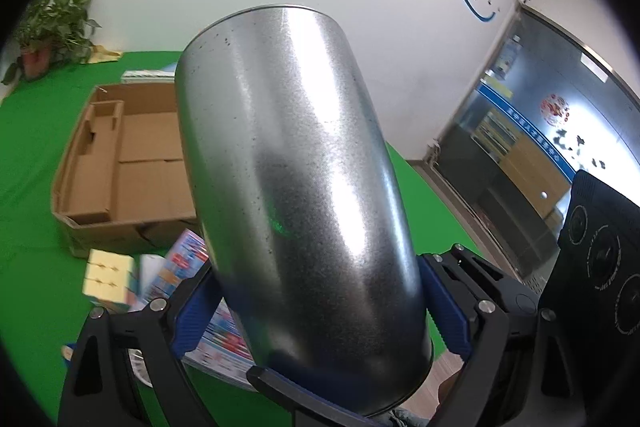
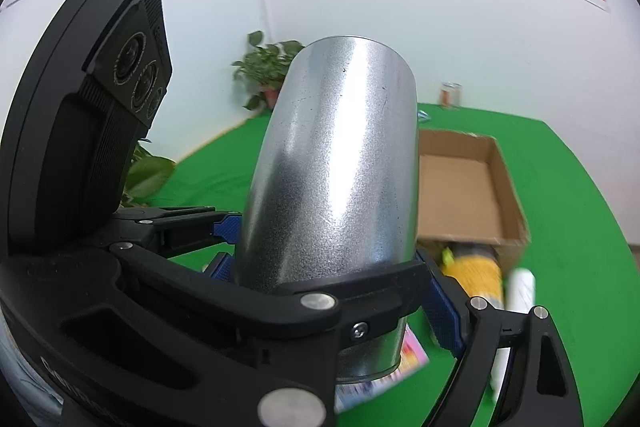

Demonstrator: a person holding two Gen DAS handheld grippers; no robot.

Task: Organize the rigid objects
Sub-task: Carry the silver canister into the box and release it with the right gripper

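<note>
Can [image 1: 296,187] clamped by both the left gripper [image 1: 320,311] and right gripper [image 2: 328,287]; box [image 1: 132,163] at 10 o'clock empty; placement remains.

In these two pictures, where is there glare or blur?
Left wrist view: bright glare streaks run down the metal can; the puzzle cube is blurred. Right wrist view: glare again on the can; the yellow object before the cardboard box is smeared.

The metal can [image 1: 296,195] hides the cardboard box's [image 1: 120,163] right half — booklets [image 1: 188,263] blurred.
</note>
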